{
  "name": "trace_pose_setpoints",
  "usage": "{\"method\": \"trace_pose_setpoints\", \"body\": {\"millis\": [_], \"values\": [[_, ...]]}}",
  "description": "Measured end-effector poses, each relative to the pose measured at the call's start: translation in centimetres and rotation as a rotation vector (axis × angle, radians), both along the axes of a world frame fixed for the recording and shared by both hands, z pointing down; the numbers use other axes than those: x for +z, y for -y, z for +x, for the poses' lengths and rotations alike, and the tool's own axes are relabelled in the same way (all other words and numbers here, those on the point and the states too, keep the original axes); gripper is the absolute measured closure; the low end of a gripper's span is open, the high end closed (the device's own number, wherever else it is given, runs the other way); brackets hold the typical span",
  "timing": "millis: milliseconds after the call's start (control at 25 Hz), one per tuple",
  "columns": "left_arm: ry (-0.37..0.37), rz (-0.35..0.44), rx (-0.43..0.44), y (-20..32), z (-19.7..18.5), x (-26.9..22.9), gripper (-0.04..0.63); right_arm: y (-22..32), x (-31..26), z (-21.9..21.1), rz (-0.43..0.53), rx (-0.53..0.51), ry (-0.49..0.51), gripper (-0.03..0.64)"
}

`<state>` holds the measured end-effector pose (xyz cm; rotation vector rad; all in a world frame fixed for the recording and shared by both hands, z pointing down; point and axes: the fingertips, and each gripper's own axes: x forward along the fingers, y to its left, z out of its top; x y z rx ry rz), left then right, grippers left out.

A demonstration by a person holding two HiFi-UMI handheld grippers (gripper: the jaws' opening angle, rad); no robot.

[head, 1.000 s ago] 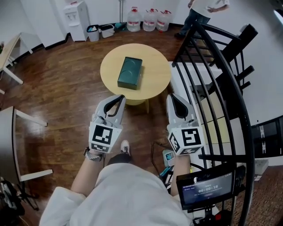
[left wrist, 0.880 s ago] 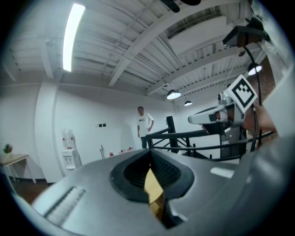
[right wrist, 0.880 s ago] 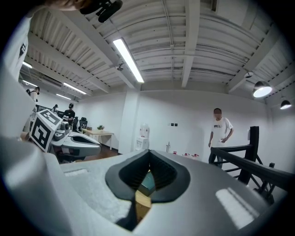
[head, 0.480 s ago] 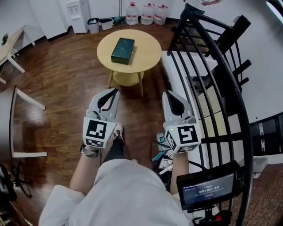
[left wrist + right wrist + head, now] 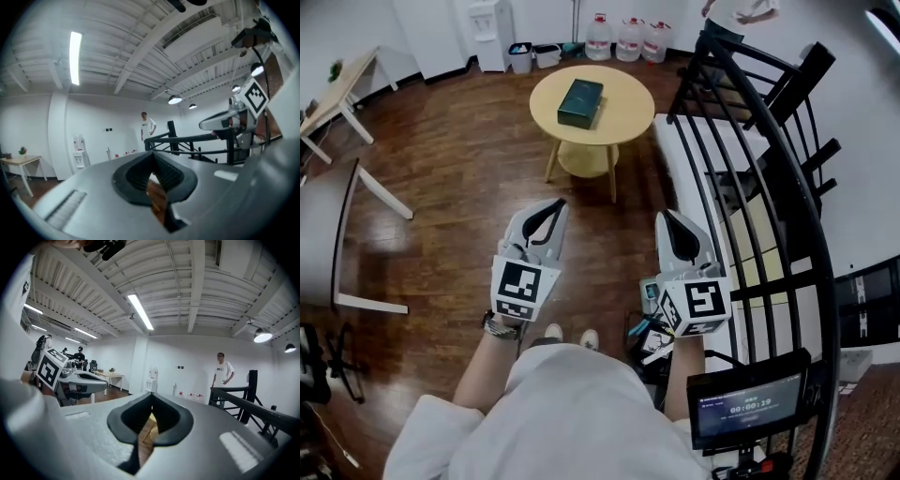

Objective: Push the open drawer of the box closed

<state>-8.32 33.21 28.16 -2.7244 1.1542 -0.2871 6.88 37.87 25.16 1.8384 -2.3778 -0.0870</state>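
Note:
A dark green box (image 5: 580,102) lies on a round yellow table (image 5: 619,117) far ahead in the head view; from here I cannot tell whether its drawer stands open. My left gripper (image 5: 557,205) and right gripper (image 5: 667,217) are held side by side over the wooden floor, well short of the table. Both are shut with nothing between the jaws. In the left gripper view the left gripper (image 5: 151,158) points level across the room, and so does the right gripper (image 5: 151,397) in the right gripper view. The box is hidden in both gripper views.
A black curved stair railing (image 5: 750,178) runs along the right. A grey table (image 5: 323,239) stands at the left, a wooden desk (image 5: 337,89) at the far left. A water dispenser (image 5: 495,33) and water bottles (image 5: 628,37) line the far wall; a person (image 5: 736,14) stands there.
Both grippers have drawn back from the round table, which now sits farther away and higher in the head view. The jaws stayed shut.

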Motion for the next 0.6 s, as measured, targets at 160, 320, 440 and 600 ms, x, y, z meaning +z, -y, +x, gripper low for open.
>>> {"method": "trace_pose_setpoints", "body": {"millis": [160, 320, 440, 600], "values": [[-0.002, 0.009, 0.01, -0.7, -1.3, -0.3, 0.588, -1.0, -0.8, -1.0, 0.023, 0.028, 0.006, 0.614], [-0.029, 0.007, 0.021, -0.8, -2.5, -0.8, 0.588, -1.2, -0.9, -2.2, 0.026, 0.045, 0.016, 0.614], [-0.04, -0.015, 0.023, -0.8, -3.7, -0.4, 0.588, -1.1, -0.5, -3.6, 0.016, 0.039, 0.026, 0.614], [-0.049, -0.021, 0.023, -0.6, -4.3, -0.4, 0.588, -0.7, -0.7, -4.4, 0.015, 0.037, 0.004, 0.615]]}}
